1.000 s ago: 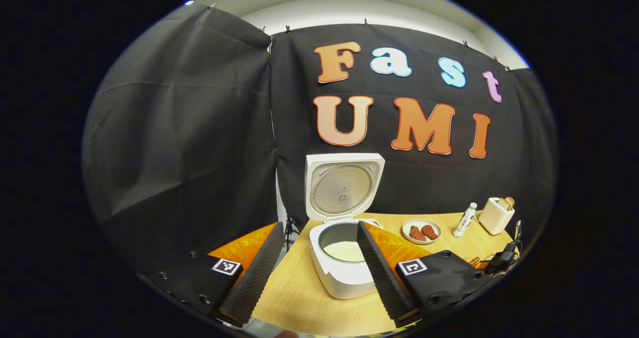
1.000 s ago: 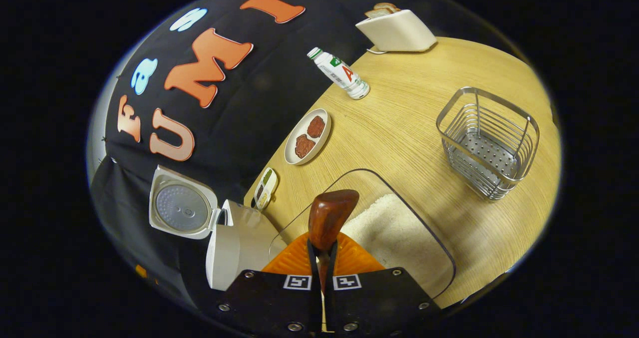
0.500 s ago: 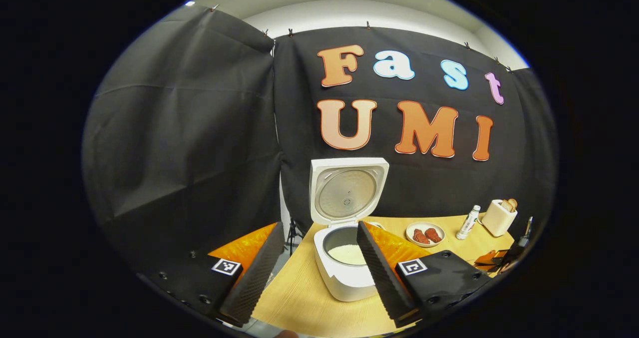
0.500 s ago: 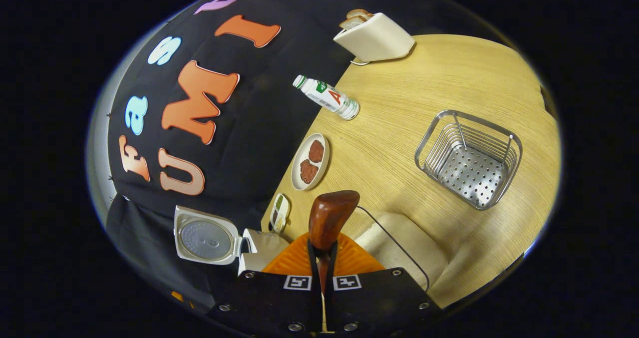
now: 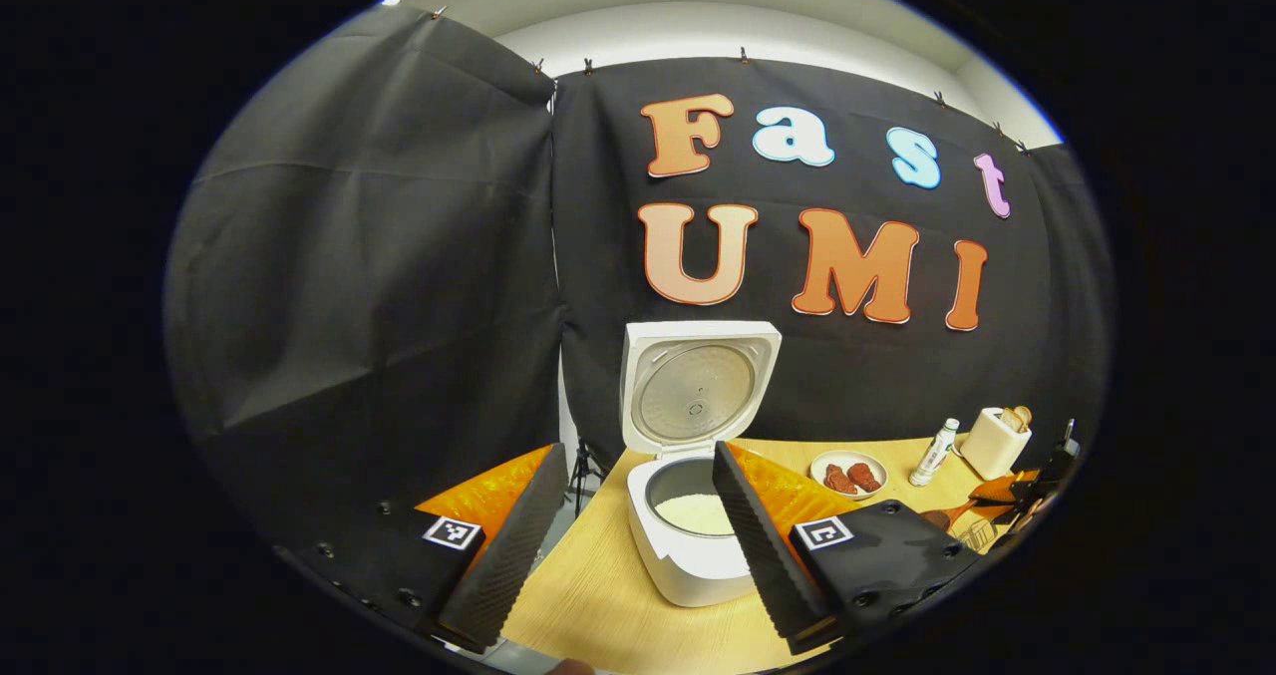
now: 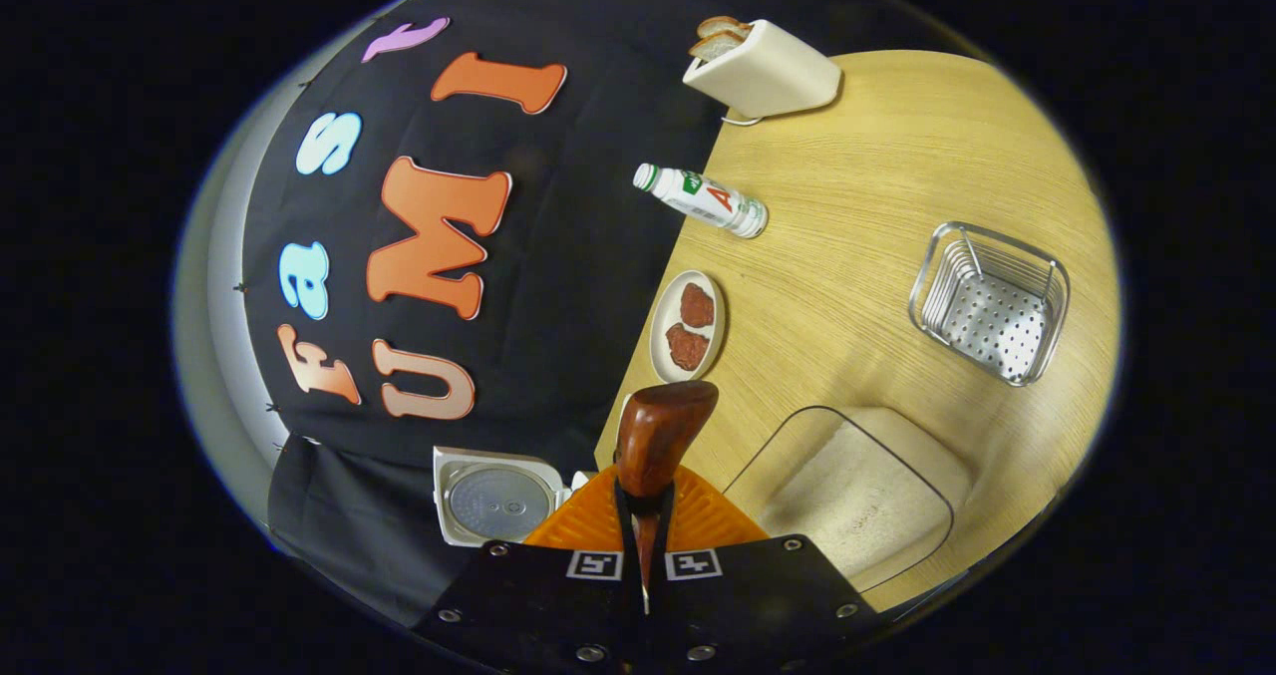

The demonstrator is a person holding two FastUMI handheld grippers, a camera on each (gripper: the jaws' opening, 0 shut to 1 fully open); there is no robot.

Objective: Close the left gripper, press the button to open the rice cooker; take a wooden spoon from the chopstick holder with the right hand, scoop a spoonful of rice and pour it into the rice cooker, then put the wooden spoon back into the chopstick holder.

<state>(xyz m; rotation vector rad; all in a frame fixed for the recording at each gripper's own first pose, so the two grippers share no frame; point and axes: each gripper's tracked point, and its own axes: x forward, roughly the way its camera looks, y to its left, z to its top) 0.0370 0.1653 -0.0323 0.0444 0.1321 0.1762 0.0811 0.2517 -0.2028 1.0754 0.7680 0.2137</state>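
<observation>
My right gripper point(image 6: 645, 501) is clamped on the wooden spoon point(image 6: 653, 436) — both fingers press its handle, and the dark bowl of the spoon stands up past my fingertips at about 12 o'clock from them. Whether any rice lies in the bowl I cannot tell. In the right gripper view the clear container of rice point(image 6: 857, 501) sits on the table point(image 6: 877, 167) at 3 o'clock from the spoon, and the chopstick holder point(image 6: 990, 301), a wire basket, stands well apart at about 2 o'clock. The rice cooker point(image 6: 495, 496) with its lid up lies at 9 o'clock from my fingers. A plate of red food point(image 6: 687, 326) is just beyond the spoon at 12 o'clock, with a bottle point(image 6: 703, 199) on its side farther out and a toaster point(image 6: 763, 72) with bread beyond that.

My left gripper point(image 5: 638, 545) hangs with its fingers wide apart, holding nothing. Between them, in the left gripper view, the rice cooker point(image 5: 693, 515) stands open — lid upright, white rice in its pot. At 3 o'clock, far off by the table edge, the other gripper carries the spoon point(image 5: 962, 512).
</observation>
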